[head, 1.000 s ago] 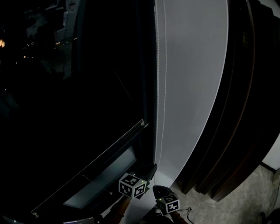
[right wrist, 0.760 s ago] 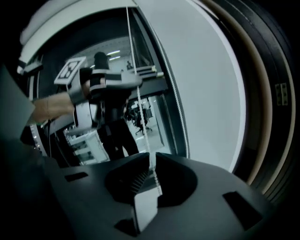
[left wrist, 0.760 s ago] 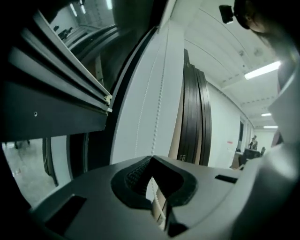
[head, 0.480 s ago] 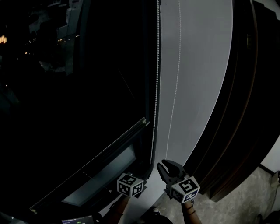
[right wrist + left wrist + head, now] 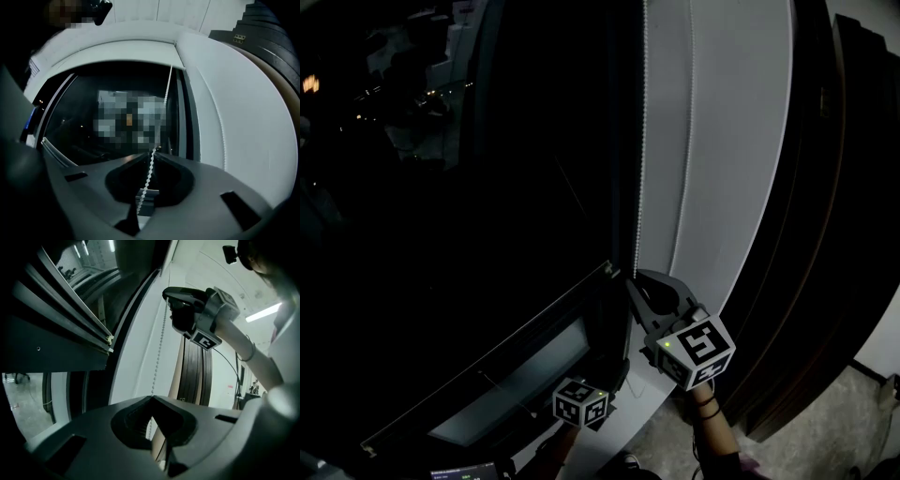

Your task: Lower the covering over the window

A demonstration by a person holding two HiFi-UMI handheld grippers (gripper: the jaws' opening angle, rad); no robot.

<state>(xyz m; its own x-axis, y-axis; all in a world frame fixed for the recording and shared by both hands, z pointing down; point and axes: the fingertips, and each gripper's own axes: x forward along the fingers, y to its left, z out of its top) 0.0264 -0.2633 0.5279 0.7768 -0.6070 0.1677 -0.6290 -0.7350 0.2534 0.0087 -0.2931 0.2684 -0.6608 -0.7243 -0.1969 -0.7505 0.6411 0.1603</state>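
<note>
A white bead chain (image 5: 639, 141) hangs down the window's right edge, with its second strand (image 5: 687, 141) over the pale wall. My right gripper (image 5: 633, 279) is raised at the chain, above the left one. In the right gripper view the bead chain (image 5: 165, 93) runs between the jaws of the right gripper (image 5: 151, 152); they have just been closing, and a narrow gap still shows. My left gripper (image 5: 622, 364) sits low by the sill. Its jaws (image 5: 152, 398) meet on the bead chain (image 5: 160, 345). The blind's white housing (image 5: 117, 47) curves across the window top.
The dark night glass (image 5: 469, 187) fills the left. A pale rail (image 5: 497, 361) slants across its lower part. A light wall strip (image 5: 731, 141) stands right of the chain, then dark folded panels (image 5: 825, 234). Grey floor (image 5: 848, 422) shows at the bottom right.
The right gripper has risen from beside the left gripper at the bottom up along the chain. The two chain strands have drawn apart. The left gripper has stayed low.
</note>
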